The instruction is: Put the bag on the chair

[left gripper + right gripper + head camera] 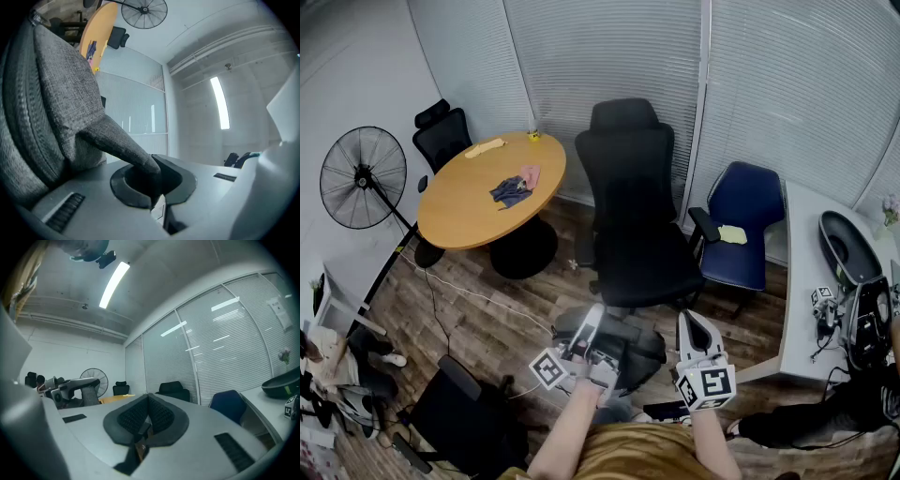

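1. Pinching the grey fabric handle (112,140) of the bag (47,103) in the left gripper (157,185), jaws pressed tight on the cloth.
2. Showing at bottom centre of the head view: the bag (628,345), just in front of the black chair (633,253), not yet on its seat (642,277).
3. Hovering empty at lower right: the right gripper (694,328), jaws pressed together on nothing.
4. Likely calling for a firm pinch while raising the bag clear of the seat edge, then setting it squarely down before letting go.
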`<state>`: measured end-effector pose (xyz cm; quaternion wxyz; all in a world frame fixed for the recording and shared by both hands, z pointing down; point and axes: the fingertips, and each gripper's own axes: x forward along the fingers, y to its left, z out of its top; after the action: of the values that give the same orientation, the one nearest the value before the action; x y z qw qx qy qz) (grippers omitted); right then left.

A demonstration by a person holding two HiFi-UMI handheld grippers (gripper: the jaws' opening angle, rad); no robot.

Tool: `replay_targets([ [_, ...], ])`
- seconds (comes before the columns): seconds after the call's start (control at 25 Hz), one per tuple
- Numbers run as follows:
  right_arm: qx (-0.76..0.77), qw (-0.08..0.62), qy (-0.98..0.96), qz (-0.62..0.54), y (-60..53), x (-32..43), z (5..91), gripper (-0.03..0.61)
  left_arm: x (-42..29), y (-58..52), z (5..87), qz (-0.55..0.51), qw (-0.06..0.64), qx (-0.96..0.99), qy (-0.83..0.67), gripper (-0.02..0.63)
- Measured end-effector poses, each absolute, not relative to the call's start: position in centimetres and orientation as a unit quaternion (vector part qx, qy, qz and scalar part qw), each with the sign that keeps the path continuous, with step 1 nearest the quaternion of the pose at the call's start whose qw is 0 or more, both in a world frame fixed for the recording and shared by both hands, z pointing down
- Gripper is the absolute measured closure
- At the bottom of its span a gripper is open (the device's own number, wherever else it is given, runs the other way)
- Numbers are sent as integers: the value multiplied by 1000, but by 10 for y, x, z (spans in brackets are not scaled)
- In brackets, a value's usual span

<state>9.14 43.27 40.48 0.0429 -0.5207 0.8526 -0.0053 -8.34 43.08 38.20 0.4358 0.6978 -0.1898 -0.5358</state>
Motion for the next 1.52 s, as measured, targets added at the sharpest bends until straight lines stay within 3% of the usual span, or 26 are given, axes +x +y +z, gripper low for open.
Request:
replay_targets([
  [0.44, -510, 40, 859, -10, 456, 69, 403, 568, -93, 460, 371, -532, 429, 703, -195, 591],
  [0.88, -516, 72, 853, -29, 430, 92, 407, 566, -81, 431, 380, -527, 431, 702, -209, 591],
  [1.52, -533, 48, 841, -84, 215, 110, 452, 568, -71, 214, 408, -553, 452, 676, -184, 591],
])
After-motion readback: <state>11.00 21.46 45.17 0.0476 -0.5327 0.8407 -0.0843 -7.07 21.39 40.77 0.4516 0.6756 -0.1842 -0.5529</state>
